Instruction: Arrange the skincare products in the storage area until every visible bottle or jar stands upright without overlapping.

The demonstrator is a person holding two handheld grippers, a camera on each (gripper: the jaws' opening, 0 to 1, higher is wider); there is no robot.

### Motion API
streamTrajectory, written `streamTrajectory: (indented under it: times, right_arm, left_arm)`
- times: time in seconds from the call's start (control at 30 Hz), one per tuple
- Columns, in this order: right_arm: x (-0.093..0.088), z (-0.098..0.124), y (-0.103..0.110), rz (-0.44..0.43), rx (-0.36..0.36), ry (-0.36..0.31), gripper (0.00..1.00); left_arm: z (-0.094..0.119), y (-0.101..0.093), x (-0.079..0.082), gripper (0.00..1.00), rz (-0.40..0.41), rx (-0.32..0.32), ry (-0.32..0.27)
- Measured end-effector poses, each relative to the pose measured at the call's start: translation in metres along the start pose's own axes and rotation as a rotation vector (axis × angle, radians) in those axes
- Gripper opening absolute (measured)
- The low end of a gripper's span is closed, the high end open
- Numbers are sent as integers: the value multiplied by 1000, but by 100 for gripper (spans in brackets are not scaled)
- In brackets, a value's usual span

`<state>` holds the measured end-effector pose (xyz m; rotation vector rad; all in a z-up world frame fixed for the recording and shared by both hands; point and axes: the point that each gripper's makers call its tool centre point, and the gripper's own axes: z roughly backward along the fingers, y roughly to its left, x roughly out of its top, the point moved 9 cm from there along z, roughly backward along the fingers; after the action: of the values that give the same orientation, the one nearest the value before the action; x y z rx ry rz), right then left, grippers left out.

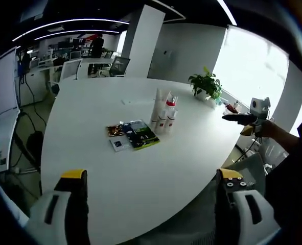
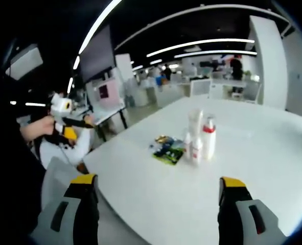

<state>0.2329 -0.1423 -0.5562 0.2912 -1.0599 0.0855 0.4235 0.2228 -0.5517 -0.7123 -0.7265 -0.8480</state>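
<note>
Standing close together near the middle of the white table, the bottles are all upright, with flat packets lying just beside them. Both the left gripper and right gripper hover well apart from them, jaws spread and empty. Reaching into this tight group risks toppling neighbouring bottles.

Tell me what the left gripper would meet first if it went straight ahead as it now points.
Probably the flat packets lying on the white table, just before the cluster of upright bottles. The left gripper is open; depth is hard to judge.
</note>
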Motion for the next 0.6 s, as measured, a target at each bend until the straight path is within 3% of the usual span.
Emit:
streamTrajectory:
  times: [0.6]
  right_arm:
    - [0, -3, -3, -7, 3, 2, 99]
  left_arm:
    - [-2, 1, -1, 99, 10, 4, 6]
